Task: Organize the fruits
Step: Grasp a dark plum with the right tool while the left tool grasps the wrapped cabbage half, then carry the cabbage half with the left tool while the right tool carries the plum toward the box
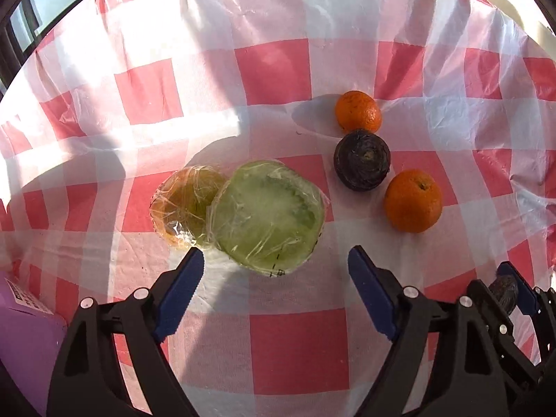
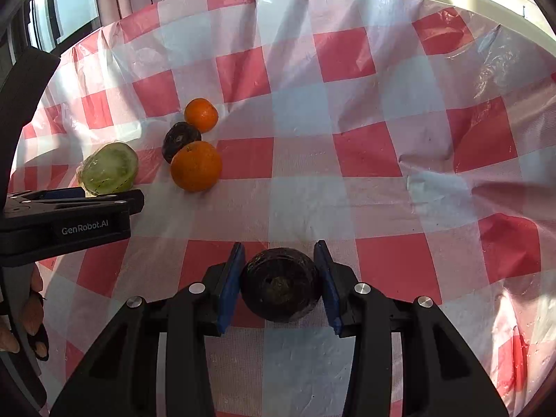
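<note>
My left gripper (image 1: 276, 260) is open and empty, just short of a green cut fruit wrapped in film (image 1: 267, 213) that leans on an orange-brown wrapped half (image 1: 184, 201). To their right lie a small orange (image 1: 358, 111), a dark round fruit (image 1: 362, 160) and a larger orange (image 1: 413, 199). My right gripper (image 2: 279, 252) is shut on a second dark round fruit (image 2: 280, 285) above the cloth. The right wrist view also shows the green fruit (image 2: 109, 168), the larger orange (image 2: 196, 165), the dark fruit (image 2: 179, 140), the small orange (image 2: 201, 114) and the left gripper (image 2: 135, 199).
A red and white checked plastic cloth (image 1: 299, 351) covers the table. A purple box (image 1: 24, 344) sits at the lower left in the left wrist view. The right gripper (image 1: 510, 278) with its dark fruit shows at the lower right there. Windows stand behind the table.
</note>
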`<state>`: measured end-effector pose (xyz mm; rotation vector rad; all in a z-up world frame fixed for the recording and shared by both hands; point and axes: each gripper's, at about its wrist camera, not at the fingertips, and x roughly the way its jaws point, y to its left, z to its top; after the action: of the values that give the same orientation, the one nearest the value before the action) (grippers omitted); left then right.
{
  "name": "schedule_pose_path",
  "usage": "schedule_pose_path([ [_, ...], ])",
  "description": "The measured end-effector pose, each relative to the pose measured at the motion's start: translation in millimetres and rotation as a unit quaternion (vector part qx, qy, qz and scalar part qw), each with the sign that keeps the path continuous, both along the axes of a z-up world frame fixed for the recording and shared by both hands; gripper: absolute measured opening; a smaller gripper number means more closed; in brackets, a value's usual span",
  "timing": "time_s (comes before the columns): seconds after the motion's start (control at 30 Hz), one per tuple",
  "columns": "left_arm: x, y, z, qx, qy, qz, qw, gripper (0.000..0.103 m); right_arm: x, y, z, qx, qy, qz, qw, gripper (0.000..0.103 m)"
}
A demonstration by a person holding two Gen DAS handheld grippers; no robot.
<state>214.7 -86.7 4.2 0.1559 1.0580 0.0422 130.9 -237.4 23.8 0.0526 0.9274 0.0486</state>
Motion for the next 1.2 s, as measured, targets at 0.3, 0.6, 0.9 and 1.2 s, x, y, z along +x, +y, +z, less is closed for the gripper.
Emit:
schedule_pose_path([
  [0.3,4,-13,1,0.044,-0.035,-0.087,0.9946,0.06,-2,0,2,0.009,-0.001,-0.002,1.0,0.042],
  [0.6,-62,8,7,-0.028,-0.017,-0.066,0.9973,0.059,-1,1,1,0.0,0.001,-0.003,1.0,0.041],
  [0.9,-148,33,0,-0.049,0.012,-0.076,0.9958,0.059,-4,6,-4,-0.012,0.0,-0.006,1.0,0.041],
  [1.2,-187,63,12,-0.058,0.015,-0.091,0.9941,0.059,-58,19,12,0.0,0.012,-0.018,1.0,0.041],
])
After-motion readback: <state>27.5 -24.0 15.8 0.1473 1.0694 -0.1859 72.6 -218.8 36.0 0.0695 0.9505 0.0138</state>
